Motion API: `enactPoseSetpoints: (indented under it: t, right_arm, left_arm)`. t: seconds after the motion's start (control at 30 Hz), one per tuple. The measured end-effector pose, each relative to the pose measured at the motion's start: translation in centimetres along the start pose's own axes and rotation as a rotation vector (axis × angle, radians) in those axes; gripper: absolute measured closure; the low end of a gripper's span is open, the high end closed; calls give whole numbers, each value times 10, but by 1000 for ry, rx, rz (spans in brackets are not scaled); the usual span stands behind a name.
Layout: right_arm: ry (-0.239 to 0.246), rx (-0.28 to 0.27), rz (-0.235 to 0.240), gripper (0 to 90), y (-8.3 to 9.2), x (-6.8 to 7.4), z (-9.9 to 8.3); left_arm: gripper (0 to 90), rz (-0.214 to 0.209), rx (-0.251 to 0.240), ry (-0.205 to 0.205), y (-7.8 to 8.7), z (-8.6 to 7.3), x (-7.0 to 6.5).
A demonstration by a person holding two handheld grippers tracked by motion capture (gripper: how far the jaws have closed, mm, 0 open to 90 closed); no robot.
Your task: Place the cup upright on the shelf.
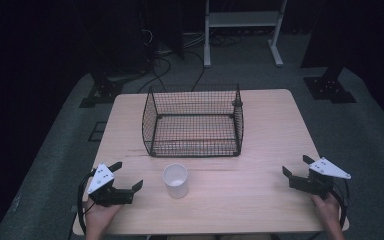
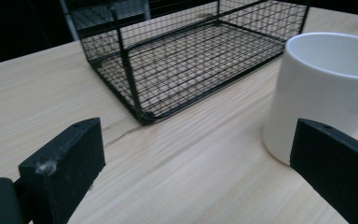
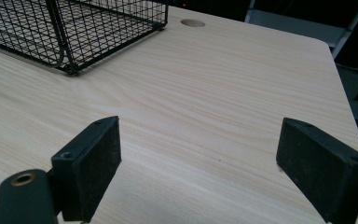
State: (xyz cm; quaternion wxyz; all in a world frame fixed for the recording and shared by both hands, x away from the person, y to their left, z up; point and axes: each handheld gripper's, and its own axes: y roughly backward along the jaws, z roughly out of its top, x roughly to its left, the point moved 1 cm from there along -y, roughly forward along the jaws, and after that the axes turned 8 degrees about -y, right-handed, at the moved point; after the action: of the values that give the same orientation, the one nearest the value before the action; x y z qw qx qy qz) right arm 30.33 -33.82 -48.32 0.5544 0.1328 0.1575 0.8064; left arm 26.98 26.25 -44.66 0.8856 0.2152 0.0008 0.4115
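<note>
White and plain, a cup [image 1: 175, 180] stands upright on a pale wooden desk [image 1: 260, 145], close to the near edge and a little left of centre. Behind it, toward the middle of the desk, sits a black wire basket [image 1: 193, 121] with nothing inside, so far as the dim high view lets one judge. The cup and basket are near each other but apart.

A person's hands come in from the bottom edge, each holding a tool. The left tool [image 1: 129, 176] rests low beside the cup, its jaws spread wide and pointing toward it; in the left gripper view the cup [image 2: 328, 88] sits just past the right-hand jaw, not between the two, and nothing is gripped. The right tool [image 1: 296, 167] lies well away on the other side of the desk, jaws also wide, with bare wood in front of it.

Judging by this layout, the work looks barely begun: the cup is not grasped or lifted, and the basket waits unfilled. Closing in on the cup, taking hold and carrying it over the basket wall all seem left to do.
</note>
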Motion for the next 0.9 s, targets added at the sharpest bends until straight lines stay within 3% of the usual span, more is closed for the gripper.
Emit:
enactPoseSetpoints:
  t: [0.33,0.67,0.9]
  right_arm:
    - [-1,3,0,131,0,0,0]
    - [2,8,2,131,-1,0,0]
    - [1,9,3,131,-1,0,0]
  left_arm:
    - [18,-80,-12,-31,3,11,-10]
    - [19,-170,15,-87,-3,24,-23]
    - [19,-206,29,-114,-10,31,-31]
